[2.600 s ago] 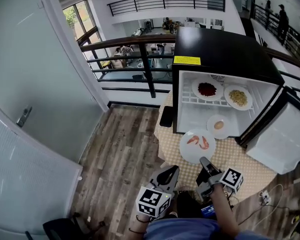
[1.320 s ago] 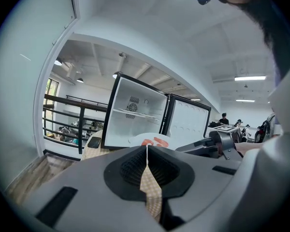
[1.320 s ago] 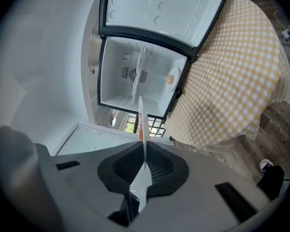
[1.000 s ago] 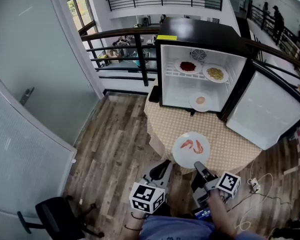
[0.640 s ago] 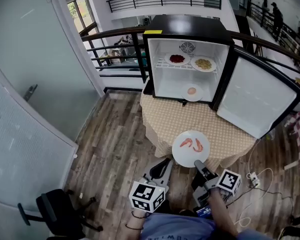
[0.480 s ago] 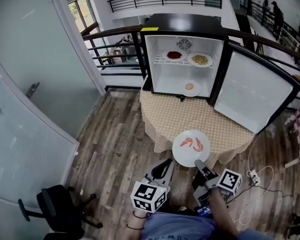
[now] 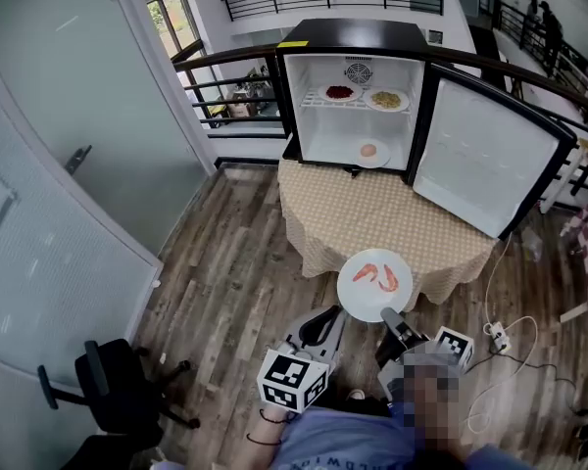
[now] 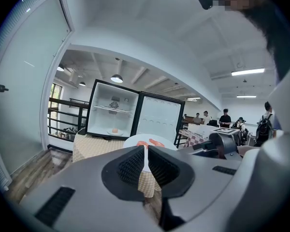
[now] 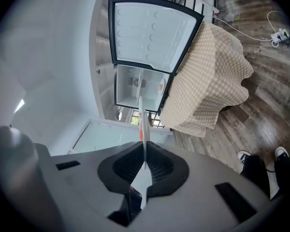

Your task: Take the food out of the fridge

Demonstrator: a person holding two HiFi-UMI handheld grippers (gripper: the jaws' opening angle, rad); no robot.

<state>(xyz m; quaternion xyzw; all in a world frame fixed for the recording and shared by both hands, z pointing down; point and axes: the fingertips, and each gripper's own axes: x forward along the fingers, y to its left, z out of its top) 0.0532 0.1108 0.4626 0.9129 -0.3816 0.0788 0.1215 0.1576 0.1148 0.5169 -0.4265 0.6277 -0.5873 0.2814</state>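
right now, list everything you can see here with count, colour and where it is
fridge: 1, black, white inside, on the table, door open
plate with red food: 1, white, upper fridge shelf, left
plate with yellow food: 1, white, upper fridge shelf, right
plate with a pale orange item: 1, white, fridge floor
table: 1, tan checked cloth, under the fridge
shrimp plate: 1, white, held at its near rim
office chair: 1, black, floor, lower left
power strip: 1, white, floor, right
left gripper: 1, grey, closed on the shrimp plate's rim
right gripper: 1, grey, closed on the same rim
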